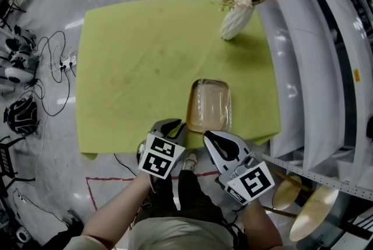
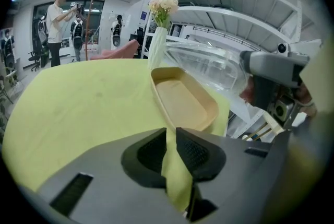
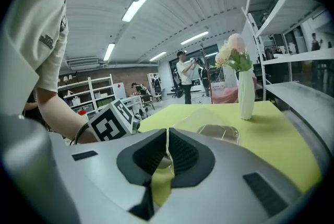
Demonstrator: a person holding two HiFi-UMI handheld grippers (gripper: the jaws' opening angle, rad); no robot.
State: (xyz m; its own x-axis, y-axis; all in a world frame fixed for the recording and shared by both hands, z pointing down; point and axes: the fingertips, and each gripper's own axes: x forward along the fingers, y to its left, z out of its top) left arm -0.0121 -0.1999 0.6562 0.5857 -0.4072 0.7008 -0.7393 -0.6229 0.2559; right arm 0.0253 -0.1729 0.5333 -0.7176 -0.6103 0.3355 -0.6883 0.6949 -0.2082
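A yellow-green tablecloth (image 1: pixel 145 62), carrying a white flower vase (image 1: pixel 236 21) at its far corner and a clear tray (image 1: pixel 210 106) near its front edge, is pinched at that hem by the left gripper (image 1: pixel 173 126) and right gripper (image 1: pixel 211 138), fingers clamped on folds, seemingly the grasping step, any pull needing level, even hands.

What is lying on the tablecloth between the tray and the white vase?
Nothing. Only bare tablecloth stretches between the tray and the white vase. The head view shows this most plainly.
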